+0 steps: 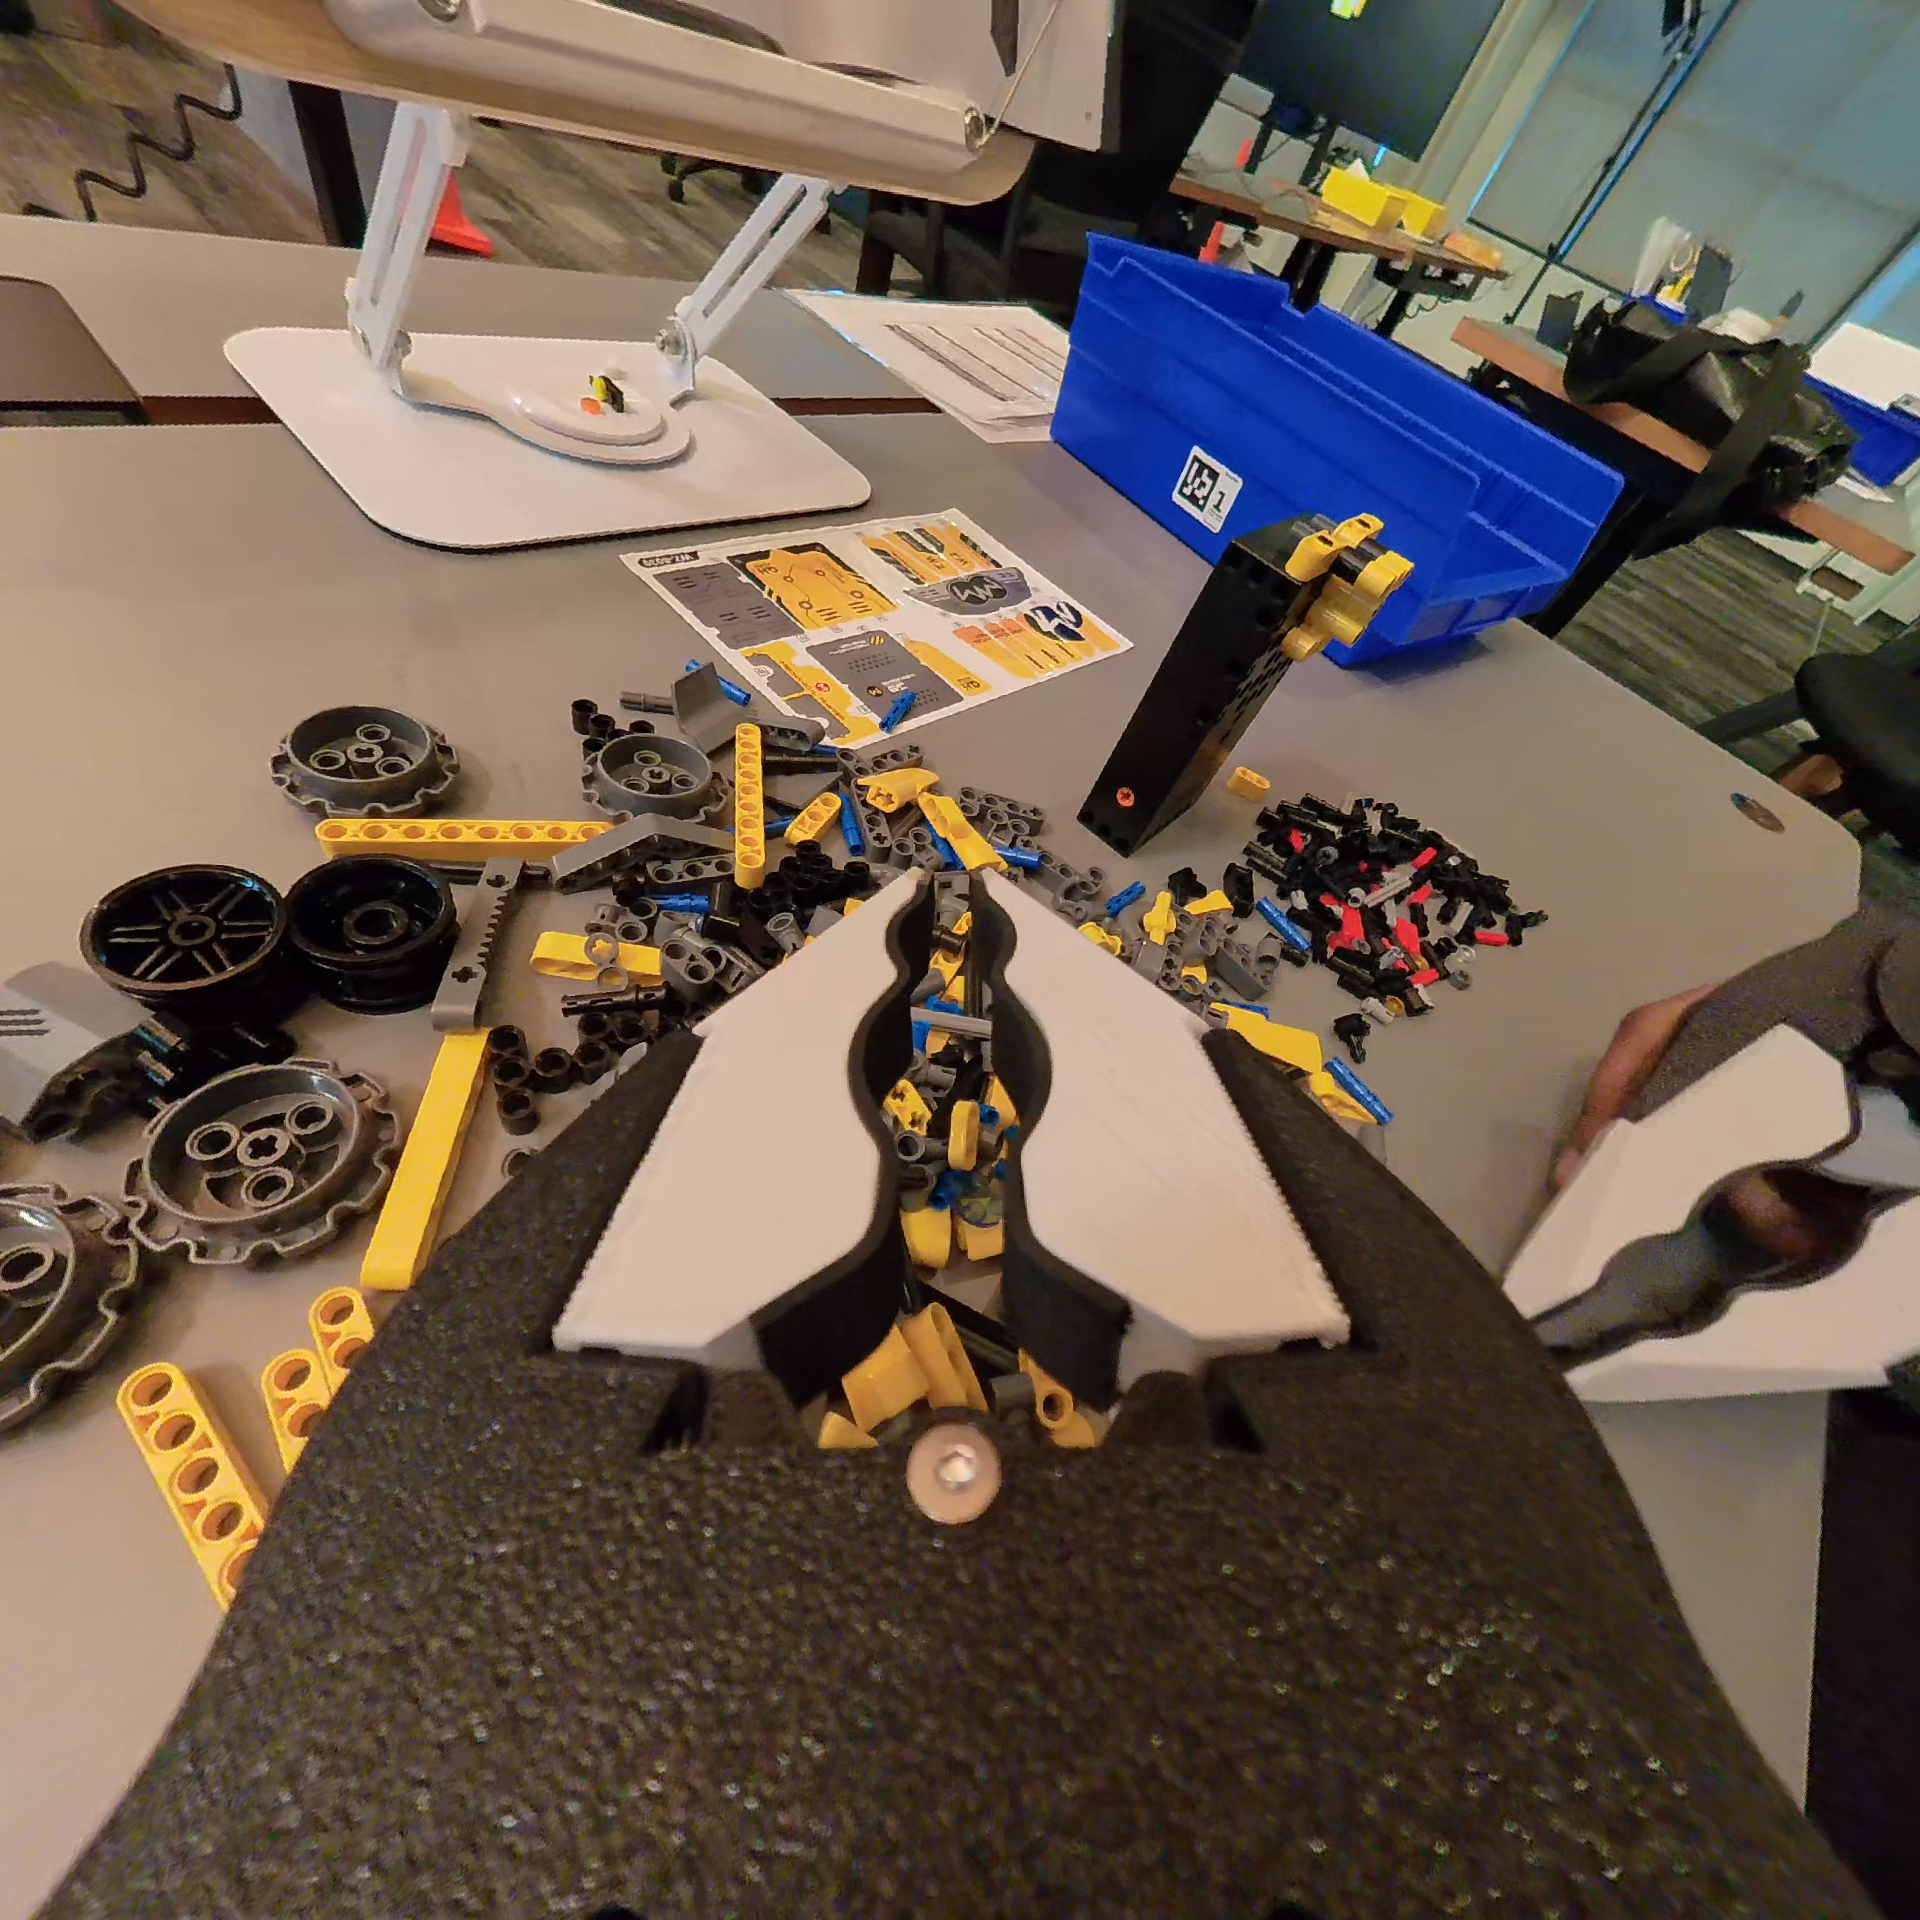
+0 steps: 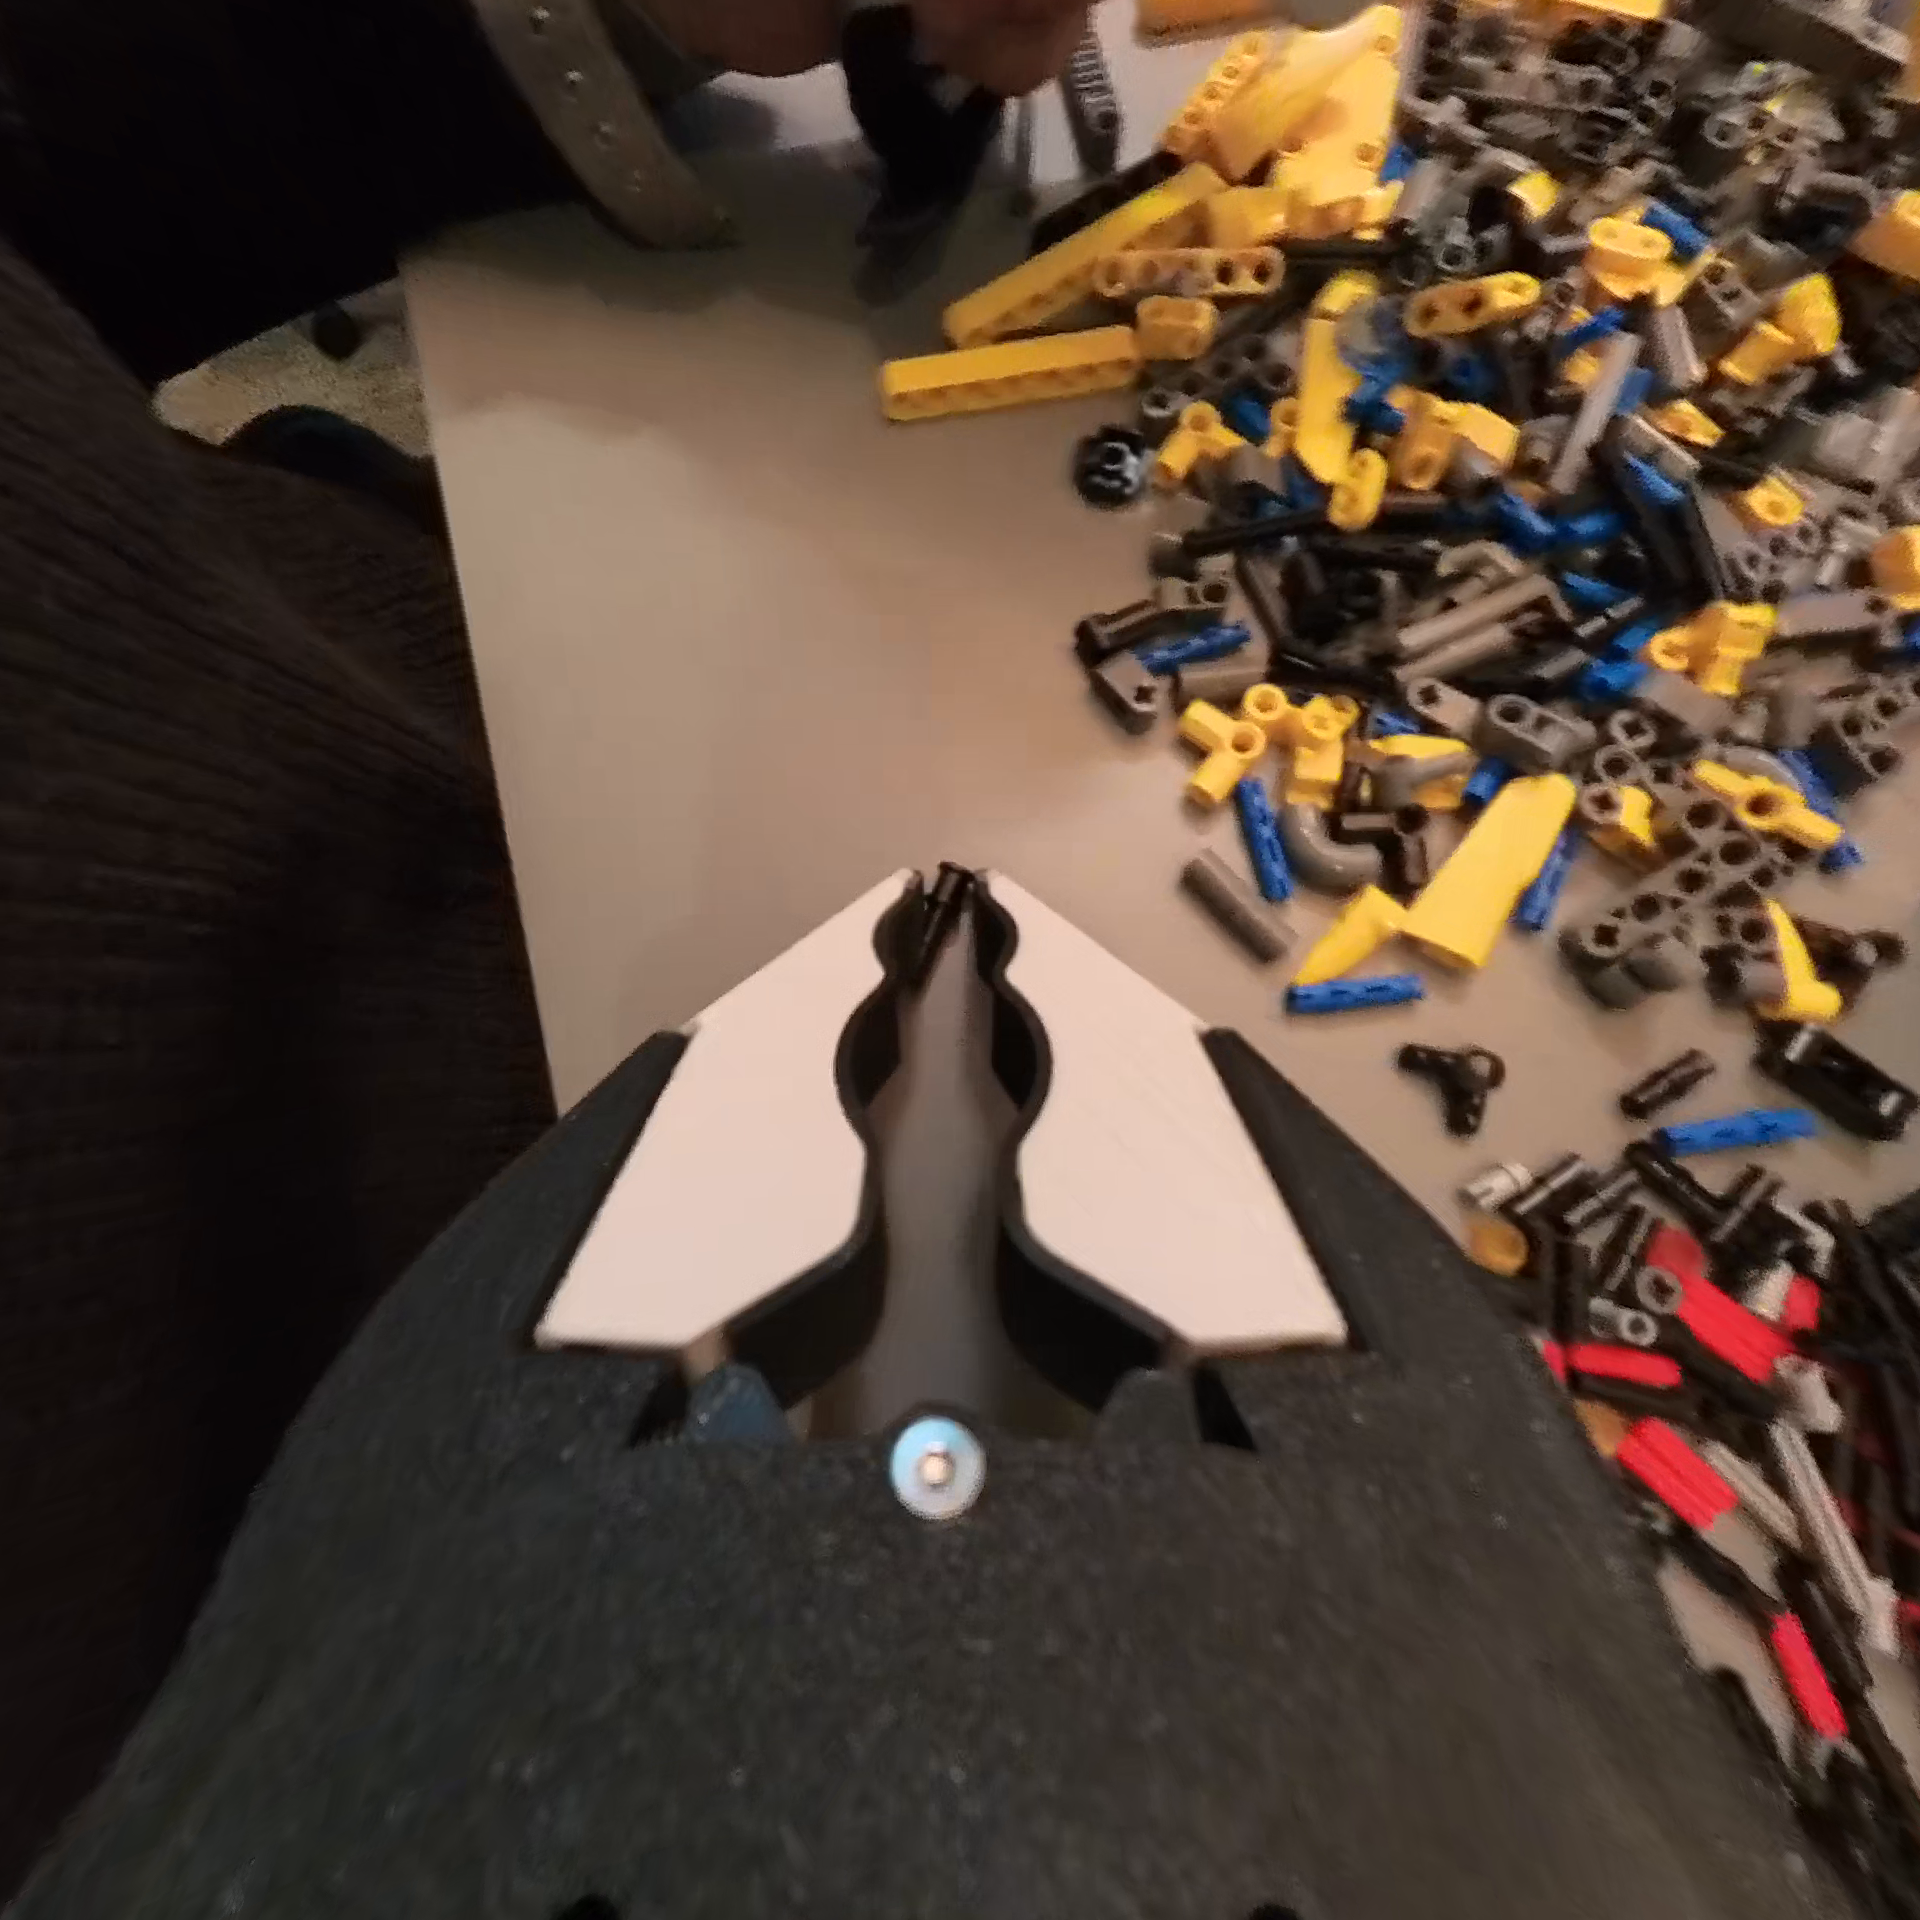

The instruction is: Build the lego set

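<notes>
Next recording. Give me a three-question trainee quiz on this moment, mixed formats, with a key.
1. True or false: the right gripper is shut on a small black pin.
2. Multiple choice: the black beam assembly with yellow connectors on top stands nearest to
A. the wheels
B. the blue bin
C. the white stand
3. Fill in: the left gripper hovers over the mixed pile of parts with its jaws nearly ____.

Key: 1 true; 2 B; 3 closed
</notes>
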A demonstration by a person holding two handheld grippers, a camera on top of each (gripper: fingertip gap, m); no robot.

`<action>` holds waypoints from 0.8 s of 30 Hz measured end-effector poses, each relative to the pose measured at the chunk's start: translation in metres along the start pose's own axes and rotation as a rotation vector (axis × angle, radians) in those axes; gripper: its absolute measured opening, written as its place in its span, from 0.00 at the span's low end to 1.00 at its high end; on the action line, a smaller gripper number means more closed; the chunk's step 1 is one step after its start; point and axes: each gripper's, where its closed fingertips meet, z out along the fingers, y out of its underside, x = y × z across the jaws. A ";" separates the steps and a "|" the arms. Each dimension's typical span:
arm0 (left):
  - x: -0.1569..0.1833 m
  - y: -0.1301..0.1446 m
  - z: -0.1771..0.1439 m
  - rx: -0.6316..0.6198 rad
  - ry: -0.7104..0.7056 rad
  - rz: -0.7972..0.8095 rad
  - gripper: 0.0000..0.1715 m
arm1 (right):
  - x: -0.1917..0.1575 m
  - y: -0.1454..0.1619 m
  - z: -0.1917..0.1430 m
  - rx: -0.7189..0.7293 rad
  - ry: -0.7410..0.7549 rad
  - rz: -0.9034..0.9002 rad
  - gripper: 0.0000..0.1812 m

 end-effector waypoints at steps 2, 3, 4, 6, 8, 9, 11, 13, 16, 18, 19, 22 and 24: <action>0.000 0.000 0.000 -0.002 0.000 0.004 0.03 | -0.002 -0.001 0.001 0.002 0.012 -0.041 0.05; 0.001 0.000 0.000 -0.003 0.000 0.006 0.03 | -0.003 -0.002 0.002 0.002 0.008 -0.047 0.05; 0.001 0.001 0.000 -0.003 -0.001 0.008 0.03 | -0.004 -0.002 0.002 0.002 0.003 -0.044 0.05; 0.001 0.001 0.000 -0.004 -0.001 0.008 0.03 | -0.004 -0.002 0.002 0.006 0.002 -0.035 0.05; 0.001 0.000 0.000 -0.002 -0.002 0.007 0.03 | -0.004 -0.003 0.003 0.011 0.006 -0.033 0.05; 0.000 0.000 0.000 0.000 -0.003 0.007 0.03 | -0.004 -0.003 0.003 0.012 0.008 -0.033 0.05; 0.000 -0.001 0.000 0.005 -0.005 0.007 0.03 | -0.004 -0.003 0.003 0.013 0.013 -0.036 0.05; -0.001 -0.002 -0.001 0.010 -0.008 0.005 0.03 | -0.004 -0.003 0.003 0.014 0.016 -0.036 0.05; -0.001 -0.002 -0.001 0.014 -0.008 0.001 0.03 | -0.004 -0.003 0.003 0.016 0.017 -0.031 0.05; -0.002 -0.003 -0.002 0.016 -0.010 0.002 0.03 | -0.003 -0.003 0.003 0.019 0.019 -0.026 0.05; -0.002 -0.003 -0.002 0.017 -0.010 0.001 0.03 | -0.003 -0.004 0.003 0.020 0.020 -0.024 0.05; -0.002 -0.003 -0.002 0.018 -0.010 -0.001 0.03 | -0.002 -0.004 0.004 0.022 0.026 -0.021 0.06; -0.003 -0.003 -0.002 0.020 -0.011 -0.003 0.03 | -0.001 -0.005 0.004 0.022 0.027 -0.020 0.08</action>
